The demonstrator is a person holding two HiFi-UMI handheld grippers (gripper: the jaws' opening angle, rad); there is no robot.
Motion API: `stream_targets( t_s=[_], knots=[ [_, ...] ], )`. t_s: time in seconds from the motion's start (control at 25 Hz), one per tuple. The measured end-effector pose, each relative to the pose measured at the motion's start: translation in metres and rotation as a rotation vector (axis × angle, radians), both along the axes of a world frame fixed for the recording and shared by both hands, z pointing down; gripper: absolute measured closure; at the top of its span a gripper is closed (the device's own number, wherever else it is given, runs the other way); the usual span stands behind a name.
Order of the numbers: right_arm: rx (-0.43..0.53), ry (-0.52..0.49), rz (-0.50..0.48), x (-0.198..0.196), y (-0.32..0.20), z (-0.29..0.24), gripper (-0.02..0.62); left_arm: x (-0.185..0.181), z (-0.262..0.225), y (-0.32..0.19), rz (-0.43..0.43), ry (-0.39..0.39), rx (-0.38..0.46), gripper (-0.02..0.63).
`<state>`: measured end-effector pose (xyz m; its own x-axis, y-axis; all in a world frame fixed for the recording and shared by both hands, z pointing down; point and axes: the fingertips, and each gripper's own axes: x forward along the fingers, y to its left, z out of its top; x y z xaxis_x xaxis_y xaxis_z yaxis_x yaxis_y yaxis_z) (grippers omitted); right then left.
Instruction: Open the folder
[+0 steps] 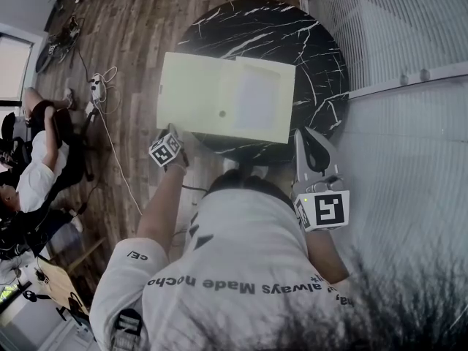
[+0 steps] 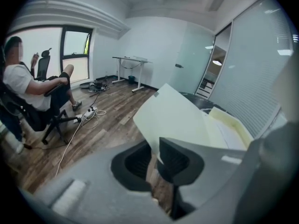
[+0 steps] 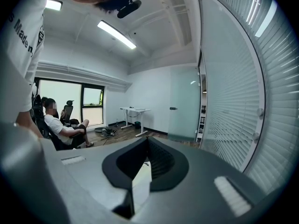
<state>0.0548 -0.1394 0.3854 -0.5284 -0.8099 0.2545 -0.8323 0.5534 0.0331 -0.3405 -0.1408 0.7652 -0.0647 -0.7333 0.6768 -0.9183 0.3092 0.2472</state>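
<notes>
An office room with a wood-plank floor (image 1: 146, 20) is seen, bounded on one side by a glass wall with blinds (image 1: 395, 28), and a round black marble table (image 1: 292, 28) is set beside that wall. A pale yellow folder (image 1: 223, 97) is laid open on the table, its two leaves spread flat; a white sheet (image 1: 256, 97) is held in the right leaf, and the left leaf is carried past the table's rim over the floor. The left gripper (image 1: 172, 130) is held at the near left corner of the folder, pointed down at it. Its jaws are parted by a narrow gap, and the corner of the left leaf is seen at that gap, though no squeeze on it can be made out. The right gripper (image 3: 147, 146) is kept off to the right of the table, apart from the folder, its jaws brought together on nothing. A seated person (image 2: 28, 85), a white desk (image 2: 130, 59) and a power strip (image 2: 88, 112) on the floor are seen across the room.
</notes>
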Motion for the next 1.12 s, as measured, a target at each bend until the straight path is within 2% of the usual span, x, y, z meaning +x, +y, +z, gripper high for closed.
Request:
stream_targets(
  t_s=[0.56,0.72,0.88,1.12],
  knots=[
    [-0.026,0.014,0.003,0.003,0.013,0.012,0.594,-0.002,0.036,0.009,-0.006,0.106,-0.067,0.521],
    [-0.026,0.013,0.006,0.004,0.016,0.01,0.594,-0.004,0.041,0.011,0.005,0.148,-0.08,0.493],
    [-0.016,-0.001,0.005,0.006,0.02,0.007,0.594,-0.01,0.022,0.011,-0.009,0.136,-0.013,0.451],
    [-0.002,-0.027,-0.002,0.005,0.024,0.004,0.594,-0.001,-0.015,0.019,0.049,0.116,0.069,0.369]
  ],
)
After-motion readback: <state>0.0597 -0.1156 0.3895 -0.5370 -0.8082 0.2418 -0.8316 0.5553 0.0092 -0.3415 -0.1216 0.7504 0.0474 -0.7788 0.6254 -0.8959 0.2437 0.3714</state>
